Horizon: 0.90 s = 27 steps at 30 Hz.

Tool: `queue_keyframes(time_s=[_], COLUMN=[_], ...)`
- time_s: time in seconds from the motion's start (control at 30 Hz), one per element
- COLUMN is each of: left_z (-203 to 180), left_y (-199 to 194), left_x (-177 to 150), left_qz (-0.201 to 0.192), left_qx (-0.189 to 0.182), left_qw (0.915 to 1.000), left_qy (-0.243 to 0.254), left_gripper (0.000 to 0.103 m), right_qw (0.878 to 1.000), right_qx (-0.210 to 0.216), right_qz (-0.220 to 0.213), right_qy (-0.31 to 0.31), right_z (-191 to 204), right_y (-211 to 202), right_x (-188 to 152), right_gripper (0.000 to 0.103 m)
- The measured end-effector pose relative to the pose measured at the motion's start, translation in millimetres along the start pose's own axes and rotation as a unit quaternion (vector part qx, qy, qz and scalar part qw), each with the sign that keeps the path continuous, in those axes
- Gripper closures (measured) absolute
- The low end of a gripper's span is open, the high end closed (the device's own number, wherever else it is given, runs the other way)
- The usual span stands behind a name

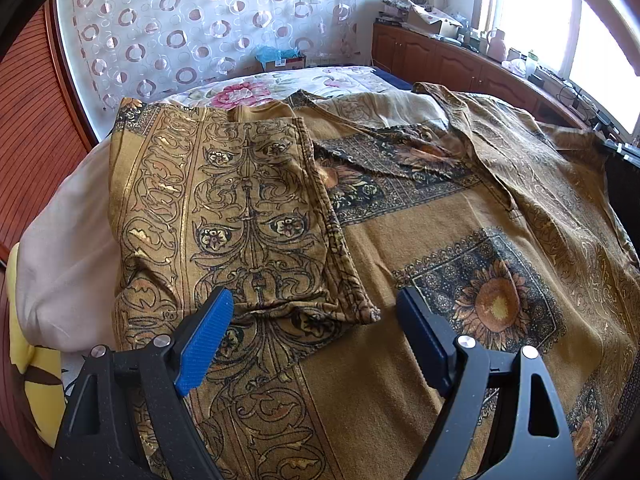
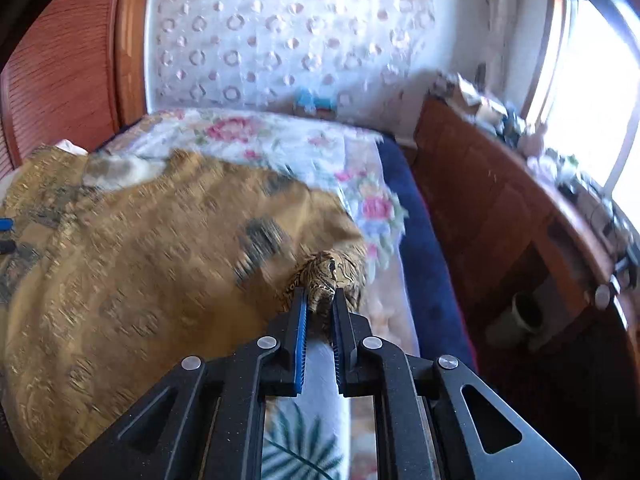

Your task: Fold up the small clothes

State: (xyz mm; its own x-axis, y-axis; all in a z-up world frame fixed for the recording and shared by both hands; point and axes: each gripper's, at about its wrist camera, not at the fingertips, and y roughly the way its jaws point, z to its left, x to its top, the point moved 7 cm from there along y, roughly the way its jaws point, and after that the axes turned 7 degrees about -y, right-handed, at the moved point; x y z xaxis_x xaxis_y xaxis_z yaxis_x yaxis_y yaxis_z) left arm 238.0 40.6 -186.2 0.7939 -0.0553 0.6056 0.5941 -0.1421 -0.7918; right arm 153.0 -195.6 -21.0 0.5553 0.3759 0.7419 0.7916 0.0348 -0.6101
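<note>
One bunched edge of the mustard-gold printed cloth garment [image 2: 160,248], spread over the floral-sheeted bed [image 2: 280,136], pinched in right gripper [image 2: 320,296]; left gripper [image 1: 316,312] spread wide above its folded sleeve.

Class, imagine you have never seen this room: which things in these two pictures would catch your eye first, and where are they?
The mustard garment with sunflower panels and dark scrollwork fills the bed, one sleeve folded across its left side. The right gripper pinches a bunched edge of it near the bed's floral sheet. The left gripper hangs open over the folded sleeve's end.
</note>
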Motion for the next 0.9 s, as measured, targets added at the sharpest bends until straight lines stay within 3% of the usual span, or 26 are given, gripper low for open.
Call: queue_keyframes(time_s=[0.17, 0.33, 0.47, 0.6, 0.67, 0.9], left_z=[0, 0, 0, 0, 0, 1], left_y=[0, 0, 0, 0, 0, 0], left_x=[0, 0, 0, 0, 0, 0], left_qz=[0.0, 0.0, 0.0, 0.0, 0.0, 0.0], left_qx=[0.0, 0.0, 0.0, 0.0, 0.0, -0.001], left_qw=[1.0, 1.0, 1.0, 1.0, 1.0, 1.0], left_qy=[0.0, 0.0, 0.0, 0.0, 0.0, 0.0], left_gripper=[0.019, 0.019, 0.019, 0.019, 0.019, 0.019], right_qw=[0.997, 0.992, 0.991, 0.99, 0.989, 0.992], right_qx=[0.043, 0.104, 0.113, 0.129, 0.143, 0.12], right_qz=[-0.037, -0.019, -0.005, -0.004, -0.011, -0.024], right_qy=[-0.053, -0.073, -0.069, -0.049, -0.032, 0.001], right_z=[55, 100, 106, 86, 73, 47], right_y=[-23, -24, -21, -8, -5, 18], right_x=[12, -11, -29, -24, -19, 8], right_gripper=[0.092, 0.092, 0.092, 0.065, 0.059, 0.056])
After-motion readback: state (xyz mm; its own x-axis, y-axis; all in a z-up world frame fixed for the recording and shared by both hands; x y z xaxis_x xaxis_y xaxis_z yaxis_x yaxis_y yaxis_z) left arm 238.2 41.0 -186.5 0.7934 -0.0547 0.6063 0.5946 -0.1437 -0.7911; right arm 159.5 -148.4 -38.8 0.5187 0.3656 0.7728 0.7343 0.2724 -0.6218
